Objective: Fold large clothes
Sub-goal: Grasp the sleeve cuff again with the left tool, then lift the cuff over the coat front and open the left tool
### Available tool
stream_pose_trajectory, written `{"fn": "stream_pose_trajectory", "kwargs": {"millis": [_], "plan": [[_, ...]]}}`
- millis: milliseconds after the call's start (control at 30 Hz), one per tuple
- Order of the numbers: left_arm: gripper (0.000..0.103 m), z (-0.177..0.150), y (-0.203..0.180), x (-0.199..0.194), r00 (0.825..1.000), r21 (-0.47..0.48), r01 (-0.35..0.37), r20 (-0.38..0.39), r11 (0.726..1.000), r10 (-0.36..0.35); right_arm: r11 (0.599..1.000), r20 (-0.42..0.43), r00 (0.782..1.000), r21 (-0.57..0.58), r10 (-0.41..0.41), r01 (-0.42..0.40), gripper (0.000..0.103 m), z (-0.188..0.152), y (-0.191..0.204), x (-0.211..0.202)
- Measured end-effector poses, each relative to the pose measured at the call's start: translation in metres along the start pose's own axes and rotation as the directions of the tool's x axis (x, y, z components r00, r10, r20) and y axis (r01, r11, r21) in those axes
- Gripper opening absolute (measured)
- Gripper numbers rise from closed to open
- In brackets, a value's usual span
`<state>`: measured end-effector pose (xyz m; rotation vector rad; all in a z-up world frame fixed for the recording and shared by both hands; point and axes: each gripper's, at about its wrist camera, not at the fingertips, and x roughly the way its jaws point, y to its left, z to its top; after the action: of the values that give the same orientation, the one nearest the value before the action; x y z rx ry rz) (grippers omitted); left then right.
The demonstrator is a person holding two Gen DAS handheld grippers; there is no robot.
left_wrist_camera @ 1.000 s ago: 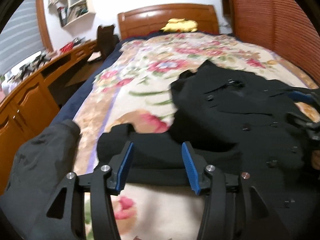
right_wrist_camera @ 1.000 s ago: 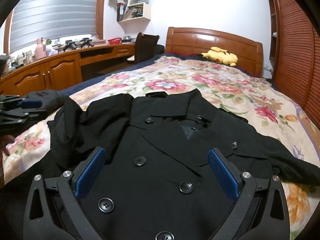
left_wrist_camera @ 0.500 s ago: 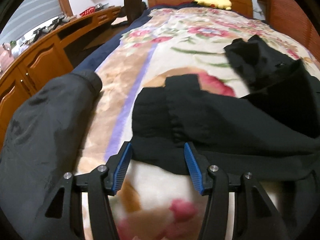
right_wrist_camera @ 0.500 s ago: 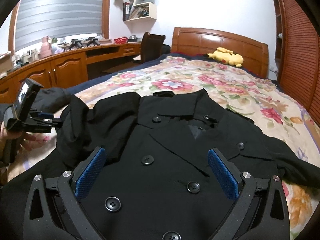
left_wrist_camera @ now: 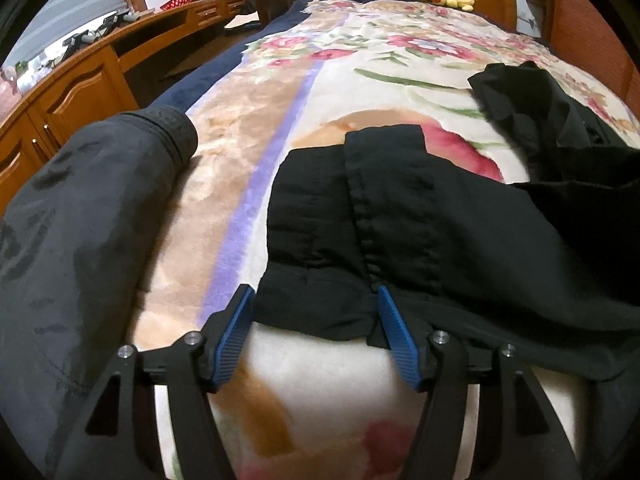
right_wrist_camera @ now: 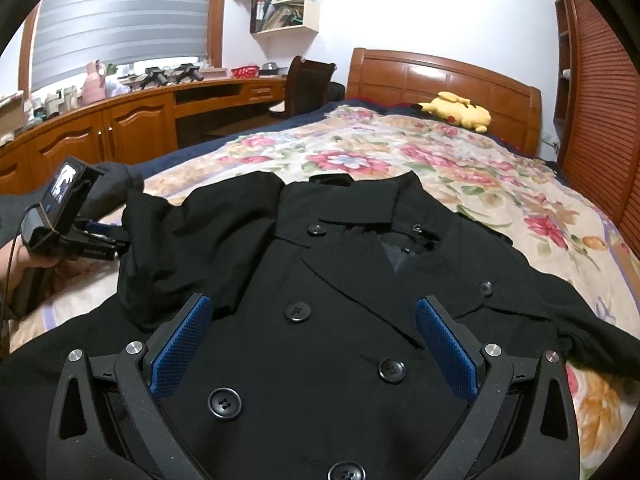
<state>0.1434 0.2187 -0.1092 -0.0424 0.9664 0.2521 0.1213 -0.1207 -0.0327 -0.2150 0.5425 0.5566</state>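
Bedroom: one bed with a floral blanket [right_wrist_camera: 400, 152], wooden headboard [right_wrist_camera: 444, 76] at the far end, one long wooden desk with cabinets [right_wrist_camera: 100, 128] along the left wall, one dark chair [right_wrist_camera: 308, 84] pulled up to it, one wall shelf [right_wrist_camera: 286, 4].

One black double-breasted coat [right_wrist_camera: 320, 280] lies front-up across the blanket, collar toward the headboard. I count six buttons in the right wrist view. Its sleeve [left_wrist_camera: 360, 220] on my left side is folded over toward the coat's body (cuff end facing my left tongs).

One second dark garment [left_wrist_camera: 80, 220], greyer, lies at the blanket's left edge, apart from the coat.

One yellow plush toy [right_wrist_camera: 460, 110] rests against the headboard.

My left gripper [left_wrist_camera: 316, 300]: jaws have just been opening and are parted, sleeve cuff sitting between the blue pads, pads not pressing on it. In the right view my left hand [right_wrist_camera: 24, 256] is holding that tool beside the sleeve.

My right gripper [right_wrist_camera: 314, 320]: jaws spread wide over the coat front, nothing clamped.
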Motion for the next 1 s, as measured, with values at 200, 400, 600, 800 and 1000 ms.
{"fn": "stream_pose_trajectory", "kwargs": {"millis": [200, 400, 600, 800, 1000], "plan": [[0.063, 0.001, 0.006, 0.0, 0.999, -0.025, 0.041, -0.003, 0.999, -0.041, 1.0, -0.01, 1.0, -0.019, 0.0, -0.001, 0.103, -0.002, 0.004, 0.001], [0.026, 0.002, 0.007, -0.01, 0.994, -0.038, 0.106, 0.014, 0.994, -0.105, 1.0, -0.001, 1.0, -0.026, -0.002, 0.002, 0.103, -0.001, 0.007, 0.0], [0.012, 0.004, -0.025, -0.067, 0.983, -0.01, 0.104, 0.155, 0.994, -0.102, 0.999, 0.004, 1.0, -0.051, -0.005, 0.005, 0.103, -0.003, 0.007, -0.006], [0.011, 0.011, -0.072, -0.135, 0.945, 0.085, 0.148, 0.282, 0.985, -0.166, 0.998, 0.007, 1.0, -0.056, -0.025, 0.025, 0.103, -0.008, -0.004, -0.019], [0.01, 0.013, -0.12, -0.189, 0.898, 0.185, 0.222, 0.343, 0.957, -0.274, 0.995, -0.007, 0.997, -0.06, -0.076, 0.076, 0.103, -0.021, -0.024, -0.036]]}}
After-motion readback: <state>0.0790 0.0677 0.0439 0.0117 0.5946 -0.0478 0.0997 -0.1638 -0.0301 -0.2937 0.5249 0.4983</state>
